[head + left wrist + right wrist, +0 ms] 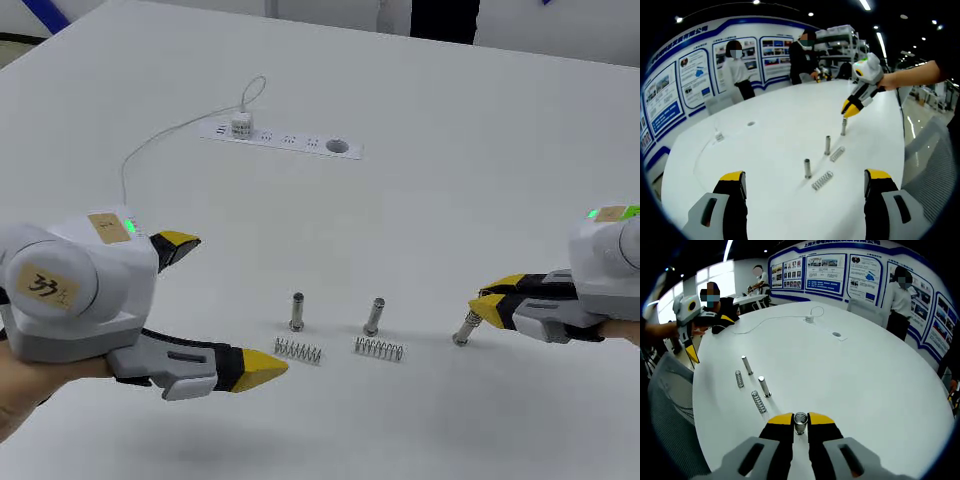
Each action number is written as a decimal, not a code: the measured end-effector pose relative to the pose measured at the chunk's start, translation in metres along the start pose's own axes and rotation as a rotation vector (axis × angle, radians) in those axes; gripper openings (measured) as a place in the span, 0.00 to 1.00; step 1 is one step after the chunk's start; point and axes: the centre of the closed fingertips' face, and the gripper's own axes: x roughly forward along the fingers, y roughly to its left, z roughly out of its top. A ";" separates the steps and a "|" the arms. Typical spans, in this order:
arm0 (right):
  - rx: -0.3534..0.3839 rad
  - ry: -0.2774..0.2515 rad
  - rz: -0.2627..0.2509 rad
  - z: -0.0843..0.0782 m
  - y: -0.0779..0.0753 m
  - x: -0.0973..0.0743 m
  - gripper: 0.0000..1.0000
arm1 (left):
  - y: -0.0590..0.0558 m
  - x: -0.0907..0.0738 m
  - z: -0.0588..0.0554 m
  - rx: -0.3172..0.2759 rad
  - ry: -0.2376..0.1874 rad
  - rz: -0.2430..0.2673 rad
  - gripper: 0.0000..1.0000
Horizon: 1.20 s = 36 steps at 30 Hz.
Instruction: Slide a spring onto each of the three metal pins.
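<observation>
This looks like a company showroom or demonstration hall, not a home. A large white round surface (850,370) stands in an open room. In the left gripper view, blue-framed display boards (695,75) with photographs and text curve along the wall from nine to twelve o'clock, and a person (737,70) stands before them. Storage racks (840,40) sit at one o'clock beneath long ceiling strip lights (881,42). In the head view a flat power strip (285,140) lies on the surface at eleven o'clock, with a white plug (241,125) and its cable in it.
</observation>
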 end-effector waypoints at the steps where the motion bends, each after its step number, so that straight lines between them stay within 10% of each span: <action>1: 0.000 0.002 0.000 -0.001 0.000 0.001 0.10 | 0.000 0.000 0.000 -0.001 0.001 0.000 1.00; 36: 0.024 0.054 0.011 -0.027 -0.001 0.024 0.11 | -0.006 0.001 -0.007 0.003 0.028 -0.020 0.99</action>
